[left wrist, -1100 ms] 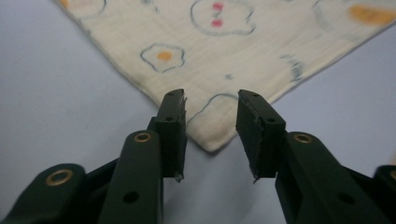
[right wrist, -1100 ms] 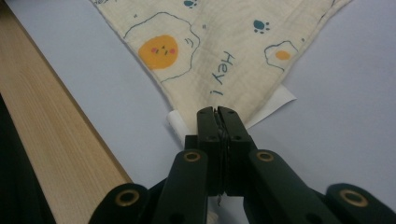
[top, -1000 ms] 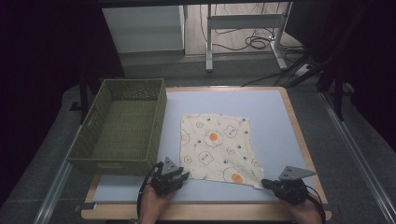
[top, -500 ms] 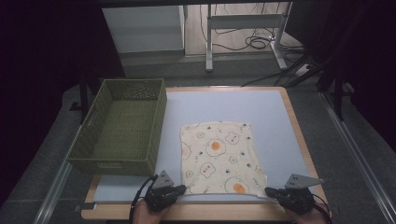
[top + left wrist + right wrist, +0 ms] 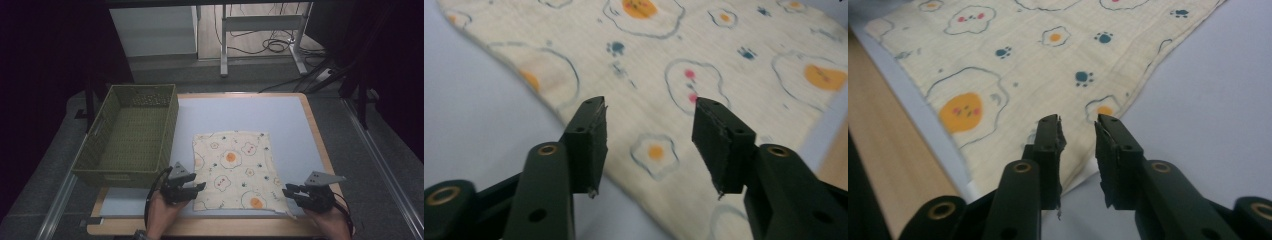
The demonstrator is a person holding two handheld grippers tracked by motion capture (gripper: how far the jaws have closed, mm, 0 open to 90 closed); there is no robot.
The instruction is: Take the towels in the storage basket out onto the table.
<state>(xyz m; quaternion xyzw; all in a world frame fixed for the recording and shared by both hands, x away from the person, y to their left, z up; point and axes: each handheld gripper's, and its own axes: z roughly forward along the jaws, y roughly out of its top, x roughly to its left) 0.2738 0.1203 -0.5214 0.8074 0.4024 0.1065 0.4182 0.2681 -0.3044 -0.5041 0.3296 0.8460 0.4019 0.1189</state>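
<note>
A cream cloth (image 5: 234, 167) printed with fried eggs and paw marks lies flat on the pale blue table top (image 5: 240, 112), near the front edge. At the cloth's near left corner is my left gripper (image 5: 199, 187); its jaws have just been opening. In the left gripper view the left gripper (image 5: 649, 102) stands open over the cloth (image 5: 724, 55), pinching nothing. My right gripper (image 5: 288, 192) is at the near right corner. Its jaws have also just been opening, and the right gripper (image 5: 1078, 120) shows a narrow empty gap above the cloth's corner (image 5: 1013, 65).
An empty green woven basket (image 5: 170, 125) stands on the table's left side, close to the cloth's left edge. A wooden rim (image 5: 321, 140) borders the table. Behind the table are a desk frame and cables (image 5: 270, 45) on the floor.
The cloth, askew and held at its near corners a second ago, was drawn flat toward the front edge. Both grippers have now let go and their jaws stand apart.
</note>
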